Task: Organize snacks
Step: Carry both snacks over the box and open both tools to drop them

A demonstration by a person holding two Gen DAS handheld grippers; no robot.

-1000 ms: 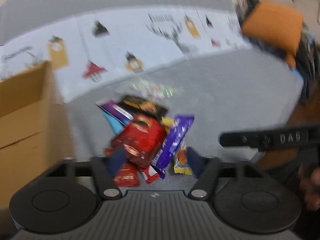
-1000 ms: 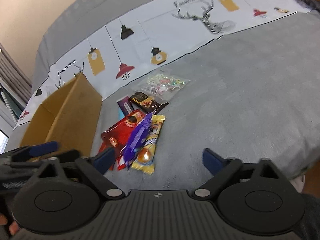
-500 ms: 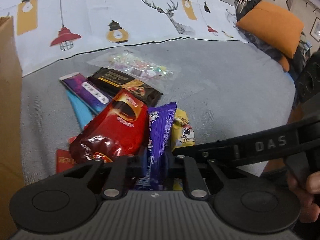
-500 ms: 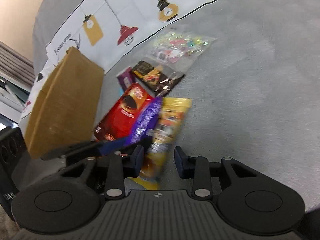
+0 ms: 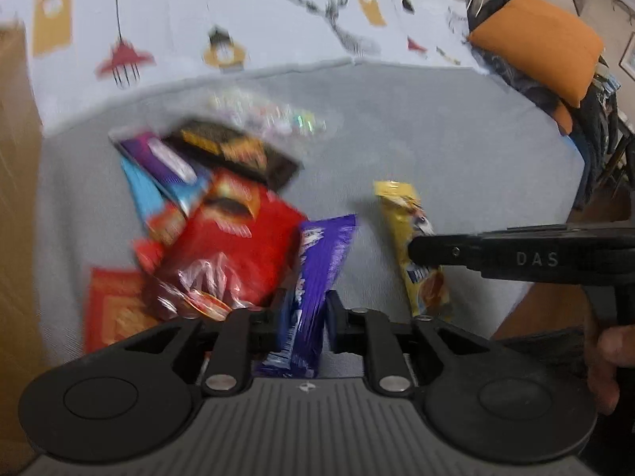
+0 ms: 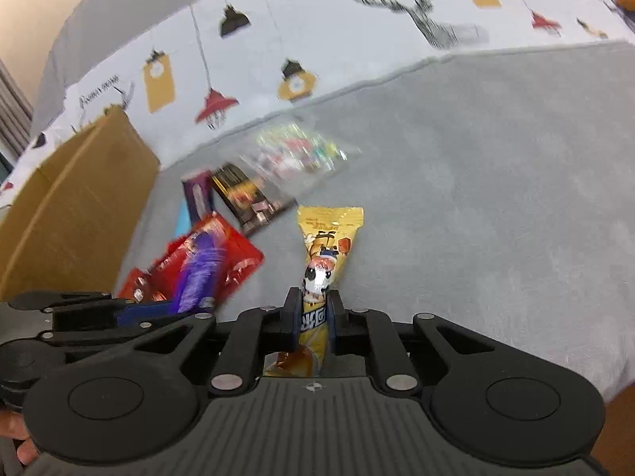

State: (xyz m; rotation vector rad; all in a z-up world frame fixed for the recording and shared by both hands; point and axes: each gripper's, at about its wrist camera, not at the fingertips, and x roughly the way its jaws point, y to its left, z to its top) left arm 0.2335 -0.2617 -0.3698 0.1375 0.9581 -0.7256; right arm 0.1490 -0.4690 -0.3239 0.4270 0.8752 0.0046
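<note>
A pile of snack packets lies on a grey bed cover [image 6: 476, 198]. The left gripper [image 5: 305, 309] has a purple chocolate bar [image 5: 323, 254] pinched between its pads, and its jaws are opening slightly. Beside the bar sits a red bag [image 5: 238, 246]. The right gripper [image 6: 313, 309] is closing on a yellow snack packet [image 6: 327, 238], whose lower end is squeezed between the pads. In the left wrist view that yellow packet [image 5: 401, 206] stands apart from the pile, with the right gripper [image 5: 420, 250] reaching in from the right. In the right wrist view the left gripper [image 6: 135, 313] and purple bar [image 6: 198, 273] are at the lower left.
An open cardboard box [image 6: 79, 206] stands left of the pile. Behind the red bag lie a black packet [image 5: 234, 150], a clear candy bag [image 5: 270, 115], a purple flat pack [image 5: 158, 154] and a blue pack [image 5: 139, 190]. An orange cushion [image 5: 539, 39] is far right.
Both grippers dropped onto the pile and their wide jaws closed, the left on the purple bar, the right on the yellow packet. The yellow packet has shifted right, away from the pile.
</note>
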